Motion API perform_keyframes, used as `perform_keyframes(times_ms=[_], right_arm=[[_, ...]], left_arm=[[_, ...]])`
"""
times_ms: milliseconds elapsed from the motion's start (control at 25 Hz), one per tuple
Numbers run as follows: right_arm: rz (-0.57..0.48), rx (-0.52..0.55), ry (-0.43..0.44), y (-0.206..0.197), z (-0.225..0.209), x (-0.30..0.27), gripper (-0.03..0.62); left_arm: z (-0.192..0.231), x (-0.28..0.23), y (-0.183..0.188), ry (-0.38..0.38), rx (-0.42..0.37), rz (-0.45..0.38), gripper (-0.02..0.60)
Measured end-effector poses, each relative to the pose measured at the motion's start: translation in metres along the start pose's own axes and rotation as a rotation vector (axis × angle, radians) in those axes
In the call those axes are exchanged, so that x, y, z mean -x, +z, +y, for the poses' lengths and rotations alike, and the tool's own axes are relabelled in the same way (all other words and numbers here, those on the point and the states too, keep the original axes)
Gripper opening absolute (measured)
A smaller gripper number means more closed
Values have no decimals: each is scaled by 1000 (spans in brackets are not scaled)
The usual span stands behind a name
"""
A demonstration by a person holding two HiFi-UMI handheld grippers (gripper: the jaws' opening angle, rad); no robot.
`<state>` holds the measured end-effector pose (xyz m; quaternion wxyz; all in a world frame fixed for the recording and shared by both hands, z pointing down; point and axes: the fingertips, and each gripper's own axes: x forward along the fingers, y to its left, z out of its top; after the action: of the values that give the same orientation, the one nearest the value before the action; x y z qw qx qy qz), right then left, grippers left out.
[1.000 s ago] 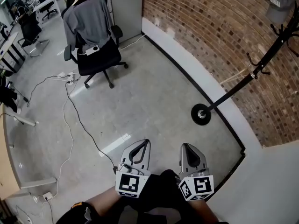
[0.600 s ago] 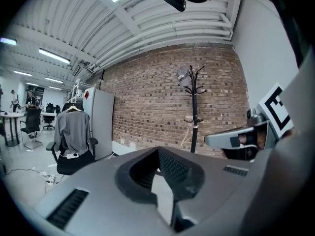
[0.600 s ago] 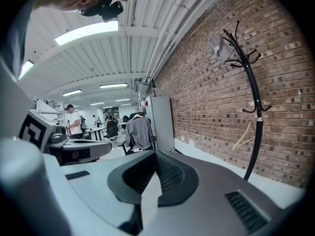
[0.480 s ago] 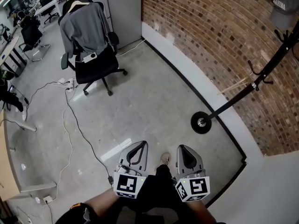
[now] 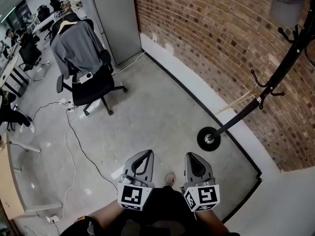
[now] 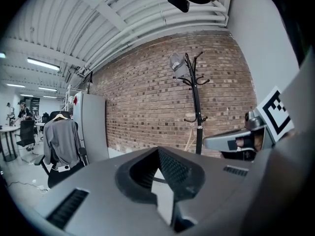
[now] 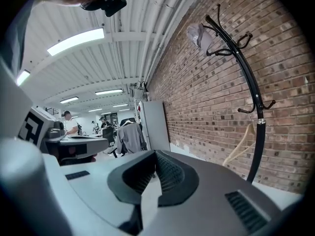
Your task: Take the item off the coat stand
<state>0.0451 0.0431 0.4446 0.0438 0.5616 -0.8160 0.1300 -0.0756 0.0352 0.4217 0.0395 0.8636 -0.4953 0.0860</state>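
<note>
Holding the left gripper (image 5: 146, 154) and the right gripper (image 5: 192, 156) low and side by side, both clenched tip to tip on nothing. Seeing the item, a grey cap (image 5: 284, 1), hanging on a top hook of the black coat stand (image 5: 256, 98) by the brick wall (image 5: 197, 28), well apart from both grippers.

Judging the step in hand as the approach:
- getting near the round base (image 5: 208, 138);
- raising one gripper (likely the right, being on the stand's side) and parting its jaws before arriving;
- pinching the cap's brim or crown, then lifting up and off the hook rather than tugging sideways, so as not to be tipping the stand;
- keeping clear of the pale wooden hanger (image 5: 240, 100) dangling from a lower hook.

Reading little: white lettering running across the cap, too small to be spelling out with certainty. Finding only black-and-white square markers on the gripper cubes, carrying no words.
</note>
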Motion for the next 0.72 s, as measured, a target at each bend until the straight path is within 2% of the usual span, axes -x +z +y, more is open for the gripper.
perform_keyframes(times_ms=[160, 400, 520, 720], right_arm=[[-5, -27, -11, -3, -36, -9, 14], [2, -50, -13, -2, -57, -24, 15], [-4, -63, -35, 5, -67, -32, 15], [-13, -61, -119, 17, -86, -54, 15]], left_arm=[[-13, -28, 0, -1, -28, 0, 25], [-15, -60, 5, -12, -34, 8, 25], [-13, -78, 4, -41, -33, 30, 25], [-1, -119, 10, -125, -38, 28, 25]])
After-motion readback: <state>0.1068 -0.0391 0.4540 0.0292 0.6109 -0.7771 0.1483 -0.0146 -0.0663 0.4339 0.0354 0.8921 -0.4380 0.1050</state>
